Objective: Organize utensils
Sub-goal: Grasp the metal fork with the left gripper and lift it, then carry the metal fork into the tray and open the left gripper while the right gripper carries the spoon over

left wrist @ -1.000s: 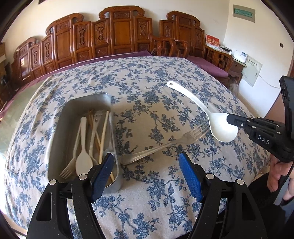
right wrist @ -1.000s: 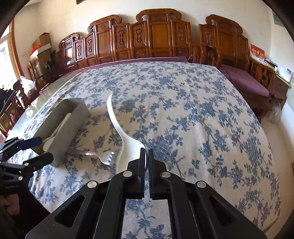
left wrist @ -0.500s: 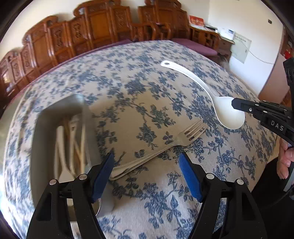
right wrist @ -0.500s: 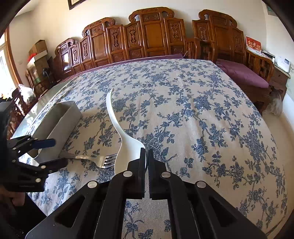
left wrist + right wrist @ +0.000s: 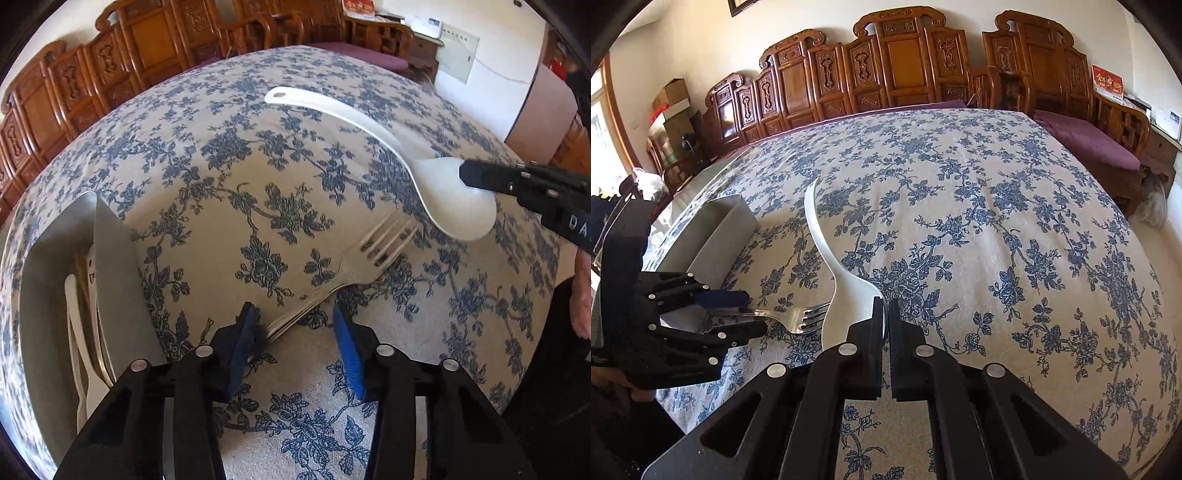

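Closing in since the earlier frame, the left gripper (image 5: 295, 325) had narrowed its blue pads around the flat silver metal fork's (image 5: 354, 266) handle, not yet clamped. That fork lay on the blue floral tablecloth (image 5: 229, 206), beside the rectangular steel utensil tray (image 5: 40, 295). Alongside, the right gripper (image 5: 885, 314) stayed clenched on the long white plastic spoon's (image 5: 846, 291) bowl.

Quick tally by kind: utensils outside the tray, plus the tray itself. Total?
white spoon: 1, bowl pinched in the right gripper
metal fork: 1, on the cloth, handle between the open fingers of the left gripper
metal tray: 1, contents partly hidden, not counted
Total: 3
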